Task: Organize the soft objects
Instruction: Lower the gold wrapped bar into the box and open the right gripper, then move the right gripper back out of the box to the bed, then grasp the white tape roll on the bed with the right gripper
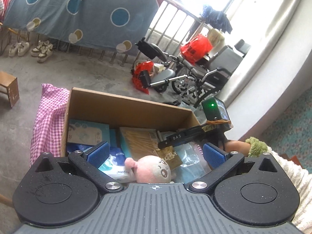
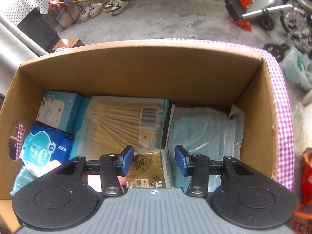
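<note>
A cardboard box (image 2: 148, 68) holds soft goods. In the right wrist view my right gripper (image 2: 154, 160) is open inside the box, its blue pads either side of a gold tissue pack (image 2: 150, 169), apart from it. Beyond lie a cotton swab pack (image 2: 120, 124), a bag of blue masks (image 2: 204, 130), a blue plaster box (image 2: 58, 109) and a blue tissue pack (image 2: 46, 146). In the left wrist view my left gripper (image 1: 156, 154) is open above the box (image 1: 124, 105). A pink plush toy (image 1: 150, 169) lies between and below its pads. The right gripper's body (image 1: 187, 136) reaches in from the right.
A pink checked cloth (image 1: 48, 120) covers the surface under the box. On the concrete floor beyond are a wheelchair (image 1: 197, 74), red plastic bags (image 1: 195, 48), shoes (image 1: 31, 48) and a small wooden stool (image 1: 9, 89). A patterned sheet (image 1: 78, 9) hangs over a railing.
</note>
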`<action>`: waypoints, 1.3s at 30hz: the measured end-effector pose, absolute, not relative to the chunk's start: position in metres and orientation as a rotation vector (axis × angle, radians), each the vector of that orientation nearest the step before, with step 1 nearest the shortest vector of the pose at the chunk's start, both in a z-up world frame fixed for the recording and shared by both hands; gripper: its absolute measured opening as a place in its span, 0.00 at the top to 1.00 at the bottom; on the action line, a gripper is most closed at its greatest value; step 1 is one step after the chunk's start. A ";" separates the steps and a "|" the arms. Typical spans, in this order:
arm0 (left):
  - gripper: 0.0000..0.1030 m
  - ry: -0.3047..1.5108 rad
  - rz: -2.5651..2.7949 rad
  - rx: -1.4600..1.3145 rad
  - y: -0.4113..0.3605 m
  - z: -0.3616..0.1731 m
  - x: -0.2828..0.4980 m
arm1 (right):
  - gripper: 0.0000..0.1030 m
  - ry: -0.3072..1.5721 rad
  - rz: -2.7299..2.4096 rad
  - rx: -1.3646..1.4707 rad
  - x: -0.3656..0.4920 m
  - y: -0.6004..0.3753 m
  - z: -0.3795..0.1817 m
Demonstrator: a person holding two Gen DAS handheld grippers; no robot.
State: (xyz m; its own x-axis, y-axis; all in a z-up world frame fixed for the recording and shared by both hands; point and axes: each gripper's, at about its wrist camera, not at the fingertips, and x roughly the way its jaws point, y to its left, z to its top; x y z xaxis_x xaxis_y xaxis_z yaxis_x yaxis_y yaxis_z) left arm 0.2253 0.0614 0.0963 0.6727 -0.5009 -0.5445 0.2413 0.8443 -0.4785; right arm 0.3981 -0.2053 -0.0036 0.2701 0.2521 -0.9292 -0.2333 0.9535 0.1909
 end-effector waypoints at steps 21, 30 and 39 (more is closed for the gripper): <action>0.01 0.775 -0.563 -0.359 0.052 0.063 0.141 | 0.38 0.850 0.436 0.477 0.143 -0.329 0.111; 0.01 0.982 -0.748 -0.068 -0.050 -0.011 0.128 | 0.37 0.967 0.324 0.450 0.079 -0.317 0.028; 0.02 0.966 -0.707 0.061 -0.082 -0.040 0.123 | 0.38 0.931 0.311 0.338 0.071 -0.301 0.017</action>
State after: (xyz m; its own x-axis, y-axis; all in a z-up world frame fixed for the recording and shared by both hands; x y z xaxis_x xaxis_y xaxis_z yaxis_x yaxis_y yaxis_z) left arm 0.1229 -0.0821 -0.0402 0.3654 -0.5235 -0.7697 0.5754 0.7770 -0.2553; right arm 0.0711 -0.3009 0.0165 0.5601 0.4016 -0.7246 -0.1140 0.9037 0.4128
